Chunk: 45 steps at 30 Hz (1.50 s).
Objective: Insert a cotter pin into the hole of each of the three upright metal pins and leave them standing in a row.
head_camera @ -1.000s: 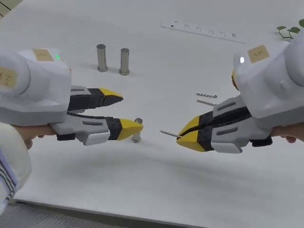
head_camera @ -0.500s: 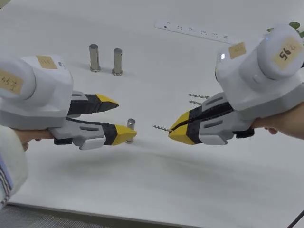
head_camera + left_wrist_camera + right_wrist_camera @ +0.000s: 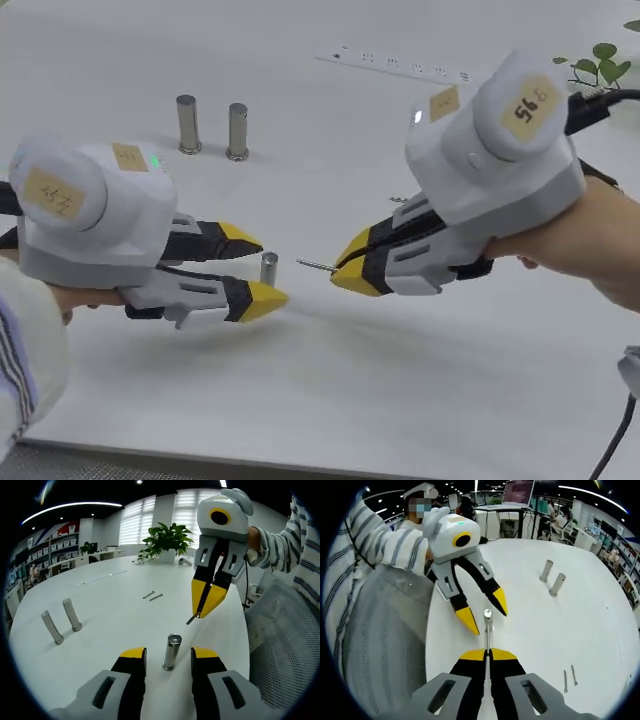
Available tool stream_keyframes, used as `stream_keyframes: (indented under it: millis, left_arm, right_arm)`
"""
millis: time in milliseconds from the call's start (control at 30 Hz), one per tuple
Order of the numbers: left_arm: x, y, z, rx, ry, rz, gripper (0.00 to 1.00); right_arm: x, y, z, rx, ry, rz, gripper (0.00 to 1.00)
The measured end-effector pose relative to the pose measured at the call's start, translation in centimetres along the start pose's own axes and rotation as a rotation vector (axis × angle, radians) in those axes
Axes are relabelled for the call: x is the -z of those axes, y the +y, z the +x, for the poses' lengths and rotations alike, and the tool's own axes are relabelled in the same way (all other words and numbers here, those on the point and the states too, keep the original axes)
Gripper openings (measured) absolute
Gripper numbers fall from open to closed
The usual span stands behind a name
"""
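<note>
A short upright metal pin [image 3: 268, 270] stands between the open jaws of my left gripper [image 3: 271, 268], which does not touch it. From its own view the pin [image 3: 171, 651] rises in the gap of my left gripper [image 3: 168, 656]. My right gripper [image 3: 342, 273] is shut on a thin cotter pin [image 3: 314, 265], whose tip points at the metal pin from a short way to its right. The cotter pin [image 3: 487, 639] runs straight toward the pin's top [image 3: 488, 615]. Two more metal pins [image 3: 187, 123] [image 3: 237, 130] stand side by side at the back left.
Two spare cotter pins [image 3: 152, 596] lie on the white table [image 3: 330, 390] behind my right gripper. A white power strip [image 3: 400, 66] lies at the far edge, and a green plant [image 3: 598, 62] at the far right. A person's striped sleeve [image 3: 390, 545] holds the left gripper.
My right gripper has moved left with the cotter pin, closer to the metal pin. My left gripper has shifted so the pin now stands between its jaws.
</note>
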<state>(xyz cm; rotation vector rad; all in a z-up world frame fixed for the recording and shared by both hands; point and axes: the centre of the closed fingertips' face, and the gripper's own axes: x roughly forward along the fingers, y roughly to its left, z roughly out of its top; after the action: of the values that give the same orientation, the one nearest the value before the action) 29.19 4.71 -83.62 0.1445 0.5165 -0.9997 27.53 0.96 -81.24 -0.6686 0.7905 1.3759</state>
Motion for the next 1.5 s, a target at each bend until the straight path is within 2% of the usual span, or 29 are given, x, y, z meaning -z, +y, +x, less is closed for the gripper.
stream_keyframes:
  millis: [167, 300, 467, 567, 1267, 1433, 1500]
  left_arm:
    - [0.3, -0.2, 0.3, 0.018, 0.011, -0.009, 0.27]
    - [0.4, -0.2, 0.3, 0.021, 0.01, -0.004, 0.25]
    - [0.3, -0.2, 0.3, 0.026, 0.007, 0.014, 0.12]
    - [0.5, -0.4, 0.3, 0.038, 0.018, 0.029, 0.08]
    - [0.5, -0.7, 0.4, 0.039, 0.016, 0.034, 0.08]
    - [0.5, -1.0, 0.6, 0.047, 0.016, 0.024, 0.08]
    - [0.5, -0.9, 0.5, 0.044, 0.009, 0.021, 0.08]
  right_arm:
    - [0.1, 0.0, 0.5, -0.001, 0.015, -0.003, 0.03]
    - [0.2, 0.1, 0.8, 0.0, 0.027, -0.01, 0.03]
    - [-0.3, -0.1, 1.2, 0.001, 0.021, -0.016, 0.03]
    - [-0.5, -0.1, 1.4, -0.001, 0.02, -0.022, 0.03]
    - [-2.0, 0.2, 2.5, 0.01, -0.03, 0.01, 0.03]
    - [-2.5, 0.3, 2.9, 0.013, -0.038, 0.005, 0.03]
    - [-2.5, 0.2, 2.8, 0.022, -0.038, -0.019, 0.04]
